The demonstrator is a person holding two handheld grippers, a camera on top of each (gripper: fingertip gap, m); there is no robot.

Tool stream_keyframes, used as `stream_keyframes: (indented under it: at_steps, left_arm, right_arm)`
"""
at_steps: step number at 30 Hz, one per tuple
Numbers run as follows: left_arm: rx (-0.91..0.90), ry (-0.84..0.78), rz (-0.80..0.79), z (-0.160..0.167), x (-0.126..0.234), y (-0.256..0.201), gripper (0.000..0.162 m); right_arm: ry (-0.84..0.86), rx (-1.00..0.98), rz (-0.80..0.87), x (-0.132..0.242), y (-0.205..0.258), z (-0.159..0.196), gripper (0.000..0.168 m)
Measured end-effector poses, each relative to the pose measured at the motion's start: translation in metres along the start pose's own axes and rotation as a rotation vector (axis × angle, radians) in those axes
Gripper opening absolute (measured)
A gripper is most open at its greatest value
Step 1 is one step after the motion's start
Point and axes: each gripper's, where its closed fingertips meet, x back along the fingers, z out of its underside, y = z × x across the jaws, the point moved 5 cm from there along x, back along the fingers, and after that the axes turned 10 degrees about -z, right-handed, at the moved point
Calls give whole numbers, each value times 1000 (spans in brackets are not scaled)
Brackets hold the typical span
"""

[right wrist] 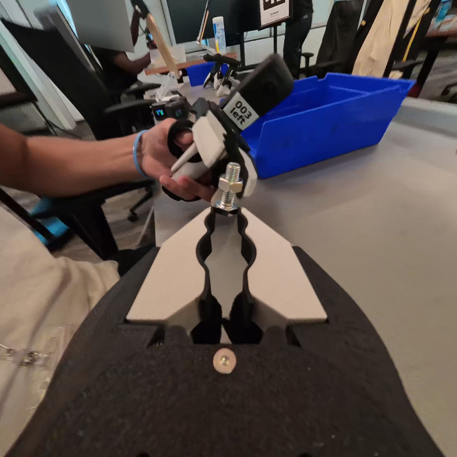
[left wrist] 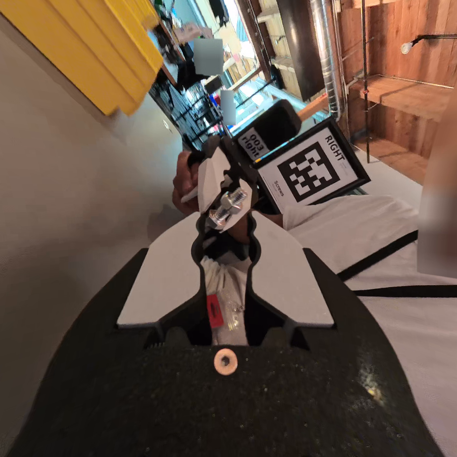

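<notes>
A grey tabletop [right wrist: 346, 222] carries a blue plastic bin [right wrist: 321, 128], with office chairs and desks behind. Above the table, the right gripper [right wrist: 225, 212] clamps the head end of the one silver threaded steel bolt [right wrist: 228, 195], which stands upright. One silver hexagonal nut [right wrist: 230, 185] sits midway up its thread. The left gripper [left wrist: 225, 218] flanks that nut, jaws slightly apart; whether it pinches the nut cannot be told.

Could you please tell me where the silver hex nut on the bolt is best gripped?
Probably across two opposite flats of the silver hex nut, coming in sideways, square to the upright threaded steel bolt. The right gripper clamps the bolt's head below, so the sides are free.
</notes>
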Motion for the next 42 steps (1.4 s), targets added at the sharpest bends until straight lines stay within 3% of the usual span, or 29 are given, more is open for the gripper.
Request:
stream_keyframes:
  at_steps: [3,6,9,22,27,30,36,42]
  left_arm:
    - [-82,-35,-28,-2,3,-1,32]
    - [-203,30,-78,8,-6,-1,30]
    - [-301,33,-92,12,-15,-6,29]
    - [-359,-5,-214,10,-19,-2,22]
    - [-363,-15,-240,8,-17,-3,18]
    - [-376,-3,-267,7,-14,0,18]
    - [-603,145,-436,22,-23,7,18]
    - [-683,195,-453,32,-34,4,18]
  right_arm:
    - [-46,-165,-60,5,-8,4,17]
    - [-112,-337,-207,6,-6,5,17]
    - [-153,-403,-272,4,-6,3,16]
    - [-37,-266,-166,-11,-1,10,17]
    - [-67,-280,-157,-11,-3,8,17]
    - [-95,-239,-164,-2,-3,4,27]
    - [-123,-259,-156,9,-13,-1,28]
    - [-35,-191,-185,-4,-3,6,10]
